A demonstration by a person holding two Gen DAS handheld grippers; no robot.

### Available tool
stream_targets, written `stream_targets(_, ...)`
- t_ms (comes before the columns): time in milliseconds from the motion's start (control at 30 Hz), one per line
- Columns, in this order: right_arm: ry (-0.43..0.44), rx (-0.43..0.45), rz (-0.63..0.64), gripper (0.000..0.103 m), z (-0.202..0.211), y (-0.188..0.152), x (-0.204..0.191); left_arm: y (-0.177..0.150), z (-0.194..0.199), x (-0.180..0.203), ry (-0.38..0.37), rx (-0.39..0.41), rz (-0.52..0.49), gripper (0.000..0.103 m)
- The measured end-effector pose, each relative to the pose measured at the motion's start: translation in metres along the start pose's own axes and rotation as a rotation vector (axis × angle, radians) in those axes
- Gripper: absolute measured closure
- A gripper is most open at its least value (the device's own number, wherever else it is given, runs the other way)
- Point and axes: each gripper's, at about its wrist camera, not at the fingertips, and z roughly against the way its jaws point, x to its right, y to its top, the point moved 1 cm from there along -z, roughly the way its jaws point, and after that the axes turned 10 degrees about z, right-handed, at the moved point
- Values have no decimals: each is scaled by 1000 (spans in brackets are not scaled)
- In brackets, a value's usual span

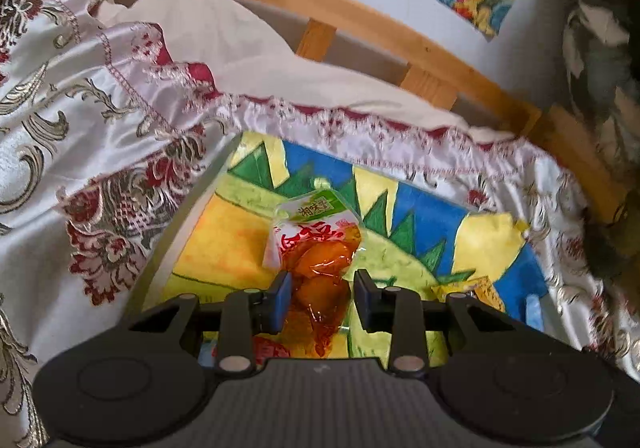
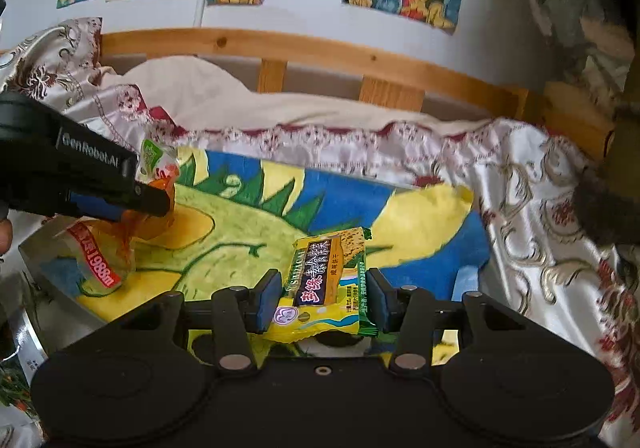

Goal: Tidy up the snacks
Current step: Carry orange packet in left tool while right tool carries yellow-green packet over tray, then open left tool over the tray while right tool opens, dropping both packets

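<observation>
While gripped, orange snack pouch (image 1: pixel 316 280) sits between left tongs (image 1: pixel 322 298).

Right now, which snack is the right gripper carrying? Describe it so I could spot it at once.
Start at the colourful painted sheet spread before the wooden slatted rail. Above it, the right gripper has its jaws closed on a flat yellow-and-green foil packet with a dark label band. The other snack, a clear pouch of orange pieces in the left gripper, is see-through.
</observation>
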Motion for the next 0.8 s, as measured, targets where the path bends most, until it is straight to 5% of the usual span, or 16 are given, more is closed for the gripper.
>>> stream_targets(367, 21, -43, -62, 50, -6, -5, 7, -8, -3, 9, 18, -1, -55, 63)
stream_targets(500, 14, -30, -82, 34, 2, -2, 11, -6, 4, 12, 11, 1, -51, 42)
stream_targets(800, -38, 80, -160, 14, 61, 17, 28, 1, 63, 29, 12, 99, -95, 18)
